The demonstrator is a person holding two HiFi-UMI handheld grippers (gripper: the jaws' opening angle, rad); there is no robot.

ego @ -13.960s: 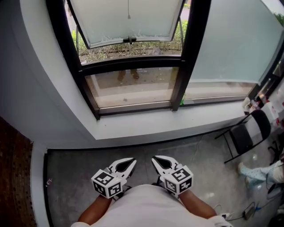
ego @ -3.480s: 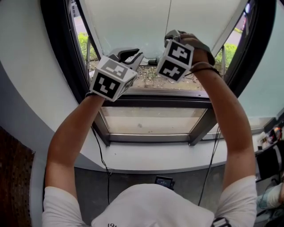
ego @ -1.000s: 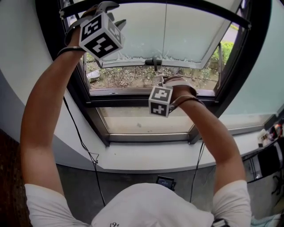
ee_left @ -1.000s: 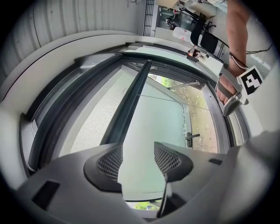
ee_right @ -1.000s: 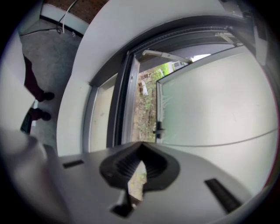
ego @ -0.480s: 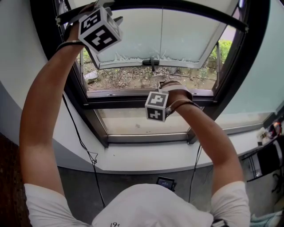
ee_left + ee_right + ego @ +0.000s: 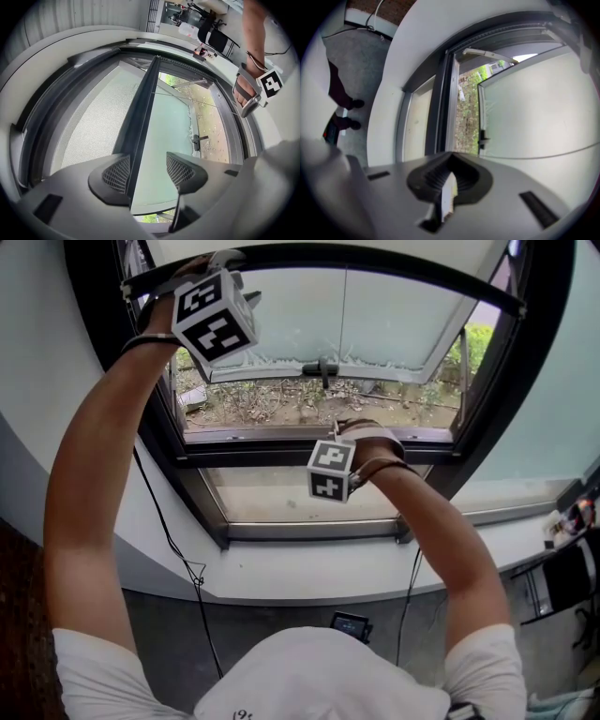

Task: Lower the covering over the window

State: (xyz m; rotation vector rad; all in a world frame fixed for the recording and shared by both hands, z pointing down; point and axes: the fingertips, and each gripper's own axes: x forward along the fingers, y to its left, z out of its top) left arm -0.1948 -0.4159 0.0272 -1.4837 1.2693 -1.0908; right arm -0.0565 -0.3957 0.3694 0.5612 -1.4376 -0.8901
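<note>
Compared with one second before, the right gripper (image 7: 336,430) stands a little lower. Its jaws are pressed together on a white tab (image 7: 446,197), and a thin cord (image 7: 340,352) goes up from this gripper to the dark bar (image 7: 375,263). The left gripper (image 7: 239,276) is high at the left. Its jaws have just been opening and stand apart, with the bar between them, not pressed. Above the bar the covering (image 7: 89,122) is grey mesh and reaches only the top part of the window (image 7: 309,454). Behind it the sash (image 7: 403,324) is tilted outward.
</note>
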